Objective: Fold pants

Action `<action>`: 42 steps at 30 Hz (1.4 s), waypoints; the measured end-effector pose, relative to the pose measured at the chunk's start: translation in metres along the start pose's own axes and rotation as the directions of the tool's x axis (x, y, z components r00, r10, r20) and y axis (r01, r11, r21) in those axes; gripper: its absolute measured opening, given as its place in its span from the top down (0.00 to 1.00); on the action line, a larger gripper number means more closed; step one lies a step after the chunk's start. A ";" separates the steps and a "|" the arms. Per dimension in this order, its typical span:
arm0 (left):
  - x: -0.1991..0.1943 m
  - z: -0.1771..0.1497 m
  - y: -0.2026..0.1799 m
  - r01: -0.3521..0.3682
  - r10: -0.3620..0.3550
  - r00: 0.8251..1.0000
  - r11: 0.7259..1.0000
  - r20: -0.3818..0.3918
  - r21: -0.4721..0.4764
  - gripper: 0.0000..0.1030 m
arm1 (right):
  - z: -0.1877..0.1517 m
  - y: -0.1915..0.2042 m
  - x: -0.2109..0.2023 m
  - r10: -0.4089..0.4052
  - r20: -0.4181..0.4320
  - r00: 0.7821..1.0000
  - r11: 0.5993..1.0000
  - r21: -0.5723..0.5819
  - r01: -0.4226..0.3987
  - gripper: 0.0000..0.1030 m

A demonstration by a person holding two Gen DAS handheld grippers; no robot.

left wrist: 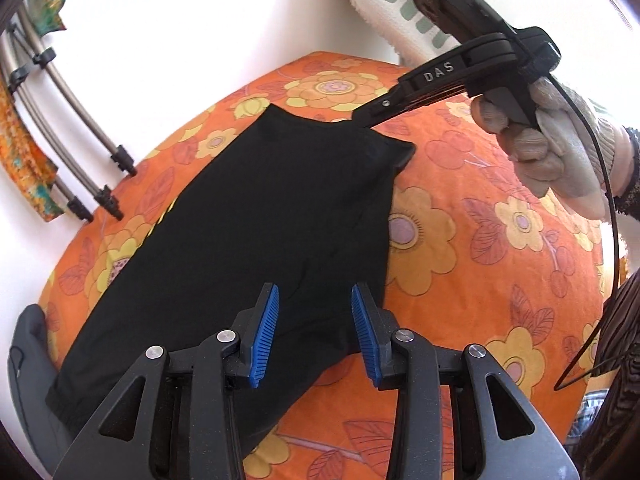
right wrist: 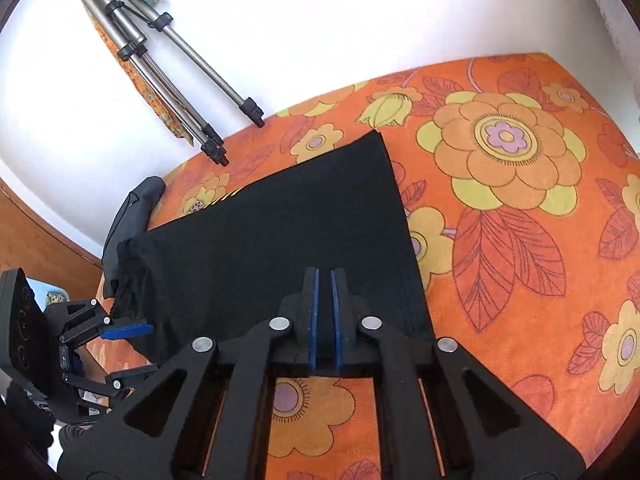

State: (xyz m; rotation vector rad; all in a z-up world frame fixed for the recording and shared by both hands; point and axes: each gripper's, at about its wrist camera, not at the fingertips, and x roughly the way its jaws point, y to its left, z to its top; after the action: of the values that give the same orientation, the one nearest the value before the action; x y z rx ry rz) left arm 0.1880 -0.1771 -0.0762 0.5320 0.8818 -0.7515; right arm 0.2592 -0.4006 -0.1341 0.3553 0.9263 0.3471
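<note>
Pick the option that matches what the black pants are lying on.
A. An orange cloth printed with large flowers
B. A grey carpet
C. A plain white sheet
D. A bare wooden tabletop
A: the black pants lie spread flat on an orange cloth printed with large flowers, which shows around them in both wrist views.
</note>
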 end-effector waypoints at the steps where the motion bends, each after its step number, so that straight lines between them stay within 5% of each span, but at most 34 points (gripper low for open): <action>1: 0.000 0.001 -0.007 0.009 -0.009 1.000 1.000 0.003 0.023 0.57 | -0.004 -0.007 -0.003 -0.009 0.001 1.000 1.000 0.015 0.009 0.70; 3: 0.003 0.004 -0.019 0.010 -0.010 1.000 0.998 0.000 0.067 0.52 | -0.014 -0.021 -0.012 -0.052 0.015 0.999 0.998 0.032 0.052 0.58; 8: 0.028 0.012 -0.029 -0.014 0.020 0.999 0.991 -0.043 0.134 0.47 | -0.030 -0.057 -0.012 -0.074 -0.054 0.996 0.989 0.121 0.080 0.57; 12: 0.025 0.022 -0.006 0.061 -0.060 0.998 0.998 -0.024 0.012 0.47 | -0.031 -0.059 -0.007 -0.041 -0.068 0.997 0.990 0.133 0.050 0.57; 18: 0.036 0.070 0.045 0.005 -0.006 1.000 0.998 -0.021 -0.060 0.47 | -0.033 -0.043 -0.011 -0.052 -0.051 0.997 0.995 0.083 0.056 0.57; 25: 0.109 0.147 0.074 0.001 -0.003 0.999 0.999 -0.044 -0.048 0.48 | -0.046 -0.044 -0.013 -0.083 -0.071 0.994 0.996 0.012 0.084 0.57; 27: 0.131 0.157 0.085 0.046 -0.052 0.997 0.995 -0.061 -0.094 0.47 | -0.047 -0.049 -0.016 -0.059 -0.067 0.996 0.998 0.011 0.060 0.57; 33: 0.171 0.166 0.115 0.081 -0.103 0.991 0.971 -0.086 -0.227 0.39 | -0.045 -0.048 -0.015 -0.039 -0.056 0.998 0.998 -0.041 0.036 0.57; 38: 0.179 0.160 0.111 0.094 -0.109 0.992 0.976 -0.065 -0.196 0.39 | -0.038 -0.047 -0.010 -0.028 -0.056 0.998 0.997 -0.067 0.024 0.57; 41: 0.176 0.158 0.111 0.106 -0.112 0.993 0.977 -0.021 -0.183 0.58 | -0.035 -0.049 -0.007 -0.017 -0.056 0.998 0.998 -0.061 0.014 0.57; 42: 0.176 0.159 0.113 0.096 -0.101 0.995 0.977 -0.016 -0.188 0.81 | -0.034 -0.048 -0.007 -0.020 -0.055 0.998 0.997 -0.070 0.016 0.57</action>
State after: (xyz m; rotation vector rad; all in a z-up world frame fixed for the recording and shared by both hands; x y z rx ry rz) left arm 0.4249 -0.2784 -0.1254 0.3331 0.9971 -0.7441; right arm 0.2337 -0.4410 -0.1690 0.2740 0.9690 0.3736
